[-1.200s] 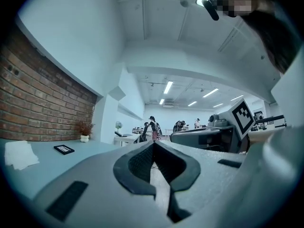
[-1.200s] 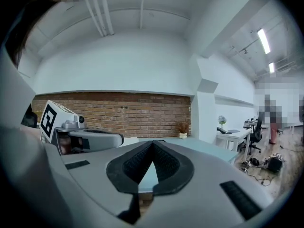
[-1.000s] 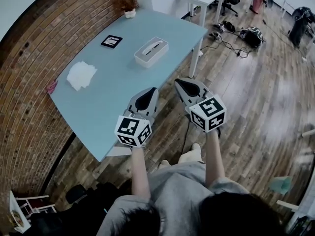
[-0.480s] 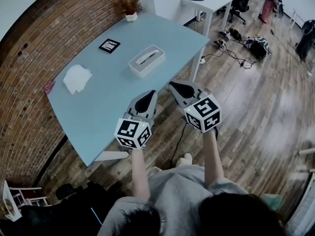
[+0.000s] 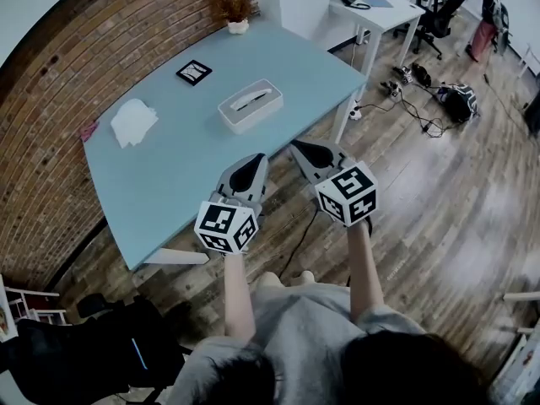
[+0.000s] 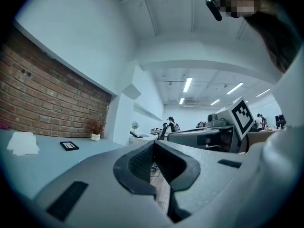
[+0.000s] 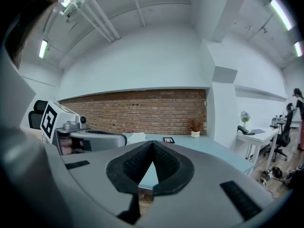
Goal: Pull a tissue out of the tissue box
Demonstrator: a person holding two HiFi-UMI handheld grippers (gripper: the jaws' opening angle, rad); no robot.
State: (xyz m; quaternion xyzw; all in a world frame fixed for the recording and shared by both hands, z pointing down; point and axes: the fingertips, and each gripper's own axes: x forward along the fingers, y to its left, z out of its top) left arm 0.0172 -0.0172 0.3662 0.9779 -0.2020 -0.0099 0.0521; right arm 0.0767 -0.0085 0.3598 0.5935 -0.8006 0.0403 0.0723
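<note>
A pale blue tabletop (image 5: pixel 169 175) runs along a curved red brick wall (image 5: pixel 51 91). On it sit a small black-framed square card (image 5: pixel 194 72) and, at the far corner, a dried plant in a white pot (image 5: pixel 237 13). Beyond, a black bag (image 5: pixel 460 101) lies on the wooden plank floor (image 5: pixel 439 192) near a white desk (image 5: pixel 380 7).

Listed: pale-blue rectangular table (image 5: pixel 169 175); white oblong tissue box (image 5: pixel 245 113); red-brown brick wall (image 5: pixel 51 83); brown plank floor (image 5: pixel 439 192); grey left gripper (image 5: pixel 253 160), grey right gripper (image 5: pixel 302 148), black-and-white marker-patterned cubes.
</note>
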